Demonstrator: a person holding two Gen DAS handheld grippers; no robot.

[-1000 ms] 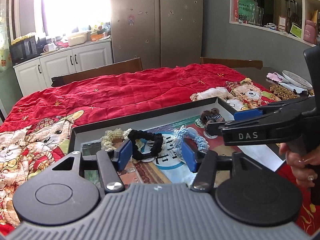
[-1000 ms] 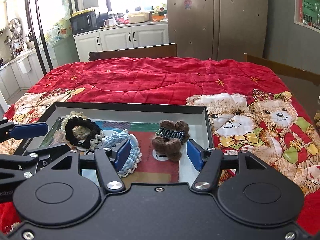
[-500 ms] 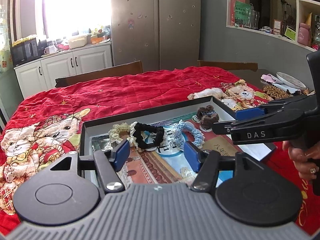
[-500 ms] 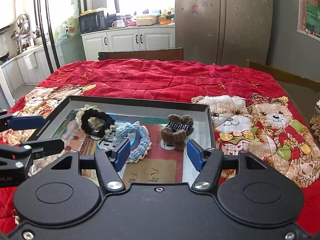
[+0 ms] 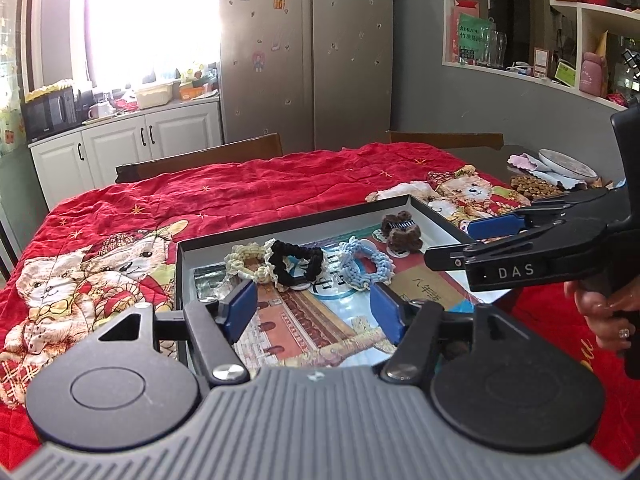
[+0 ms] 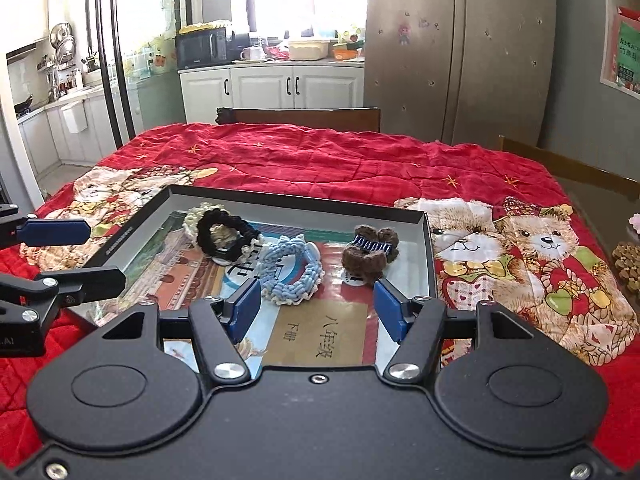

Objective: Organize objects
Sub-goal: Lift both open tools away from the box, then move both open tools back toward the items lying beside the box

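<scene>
A shallow black-rimmed tray [image 5: 296,228] lies on the red cloth and holds a cream hair tie [image 5: 244,258], a black one [image 5: 296,266], a light blue one [image 5: 366,266] and a brown furry clip [image 5: 402,234]. My left gripper [image 5: 314,312] hovers over the tray's near part, open and still widening a little, with nothing between its blue pads. My right gripper [image 6: 316,308] hangs open and empty just short of the blue hair tie [image 6: 292,270] and the brown clip [image 6: 370,250]. It also shows from the side [image 5: 452,242] over the tray's right rim.
A red quilted cloth [image 6: 320,160] with bear prints covers the table. Wooden chair backs [image 6: 298,114] stand at the far edge. A plate [image 5: 566,164] and pine cones [image 5: 534,184] sit at the far right. A hand [image 5: 600,304] holds the right gripper's handle.
Both grippers have drawn back and slightly up from the hair ties, so more of the tray shows. The left jaws stand a little wider. The hair ties and clip have not moved.
</scene>
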